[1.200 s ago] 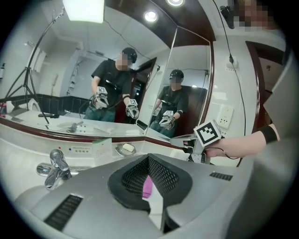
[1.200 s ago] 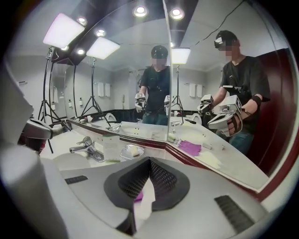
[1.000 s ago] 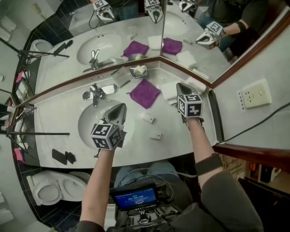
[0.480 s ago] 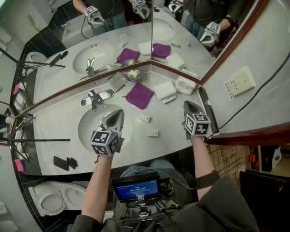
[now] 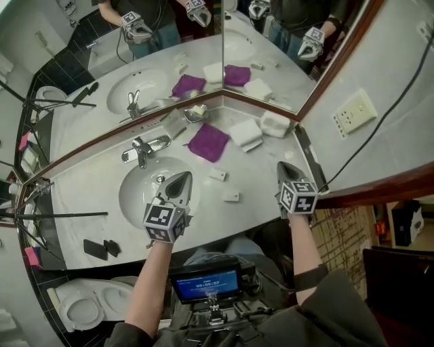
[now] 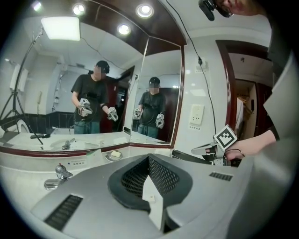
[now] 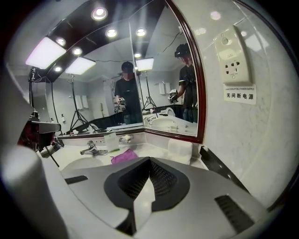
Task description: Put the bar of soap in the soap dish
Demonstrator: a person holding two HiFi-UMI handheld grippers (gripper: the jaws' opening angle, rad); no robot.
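Drawing back toward five o'clock, right gripper (image 5: 285, 167) and left gripper (image 5: 183, 177) keep jaws clenched, empty; bar of soap (image 5: 198, 109) lies in soap dish (image 5: 190, 116), so the task looks done.

White marble counter (image 5: 263, 171) meets corner mirrors (image 5: 156, 41), ceiling spotlights (image 6: 144, 9) lit above

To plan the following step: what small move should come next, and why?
Probably only draw back: left gripper and right gripper are shut and empty, and a pale bar of soap seems to lie in the soap dish already.
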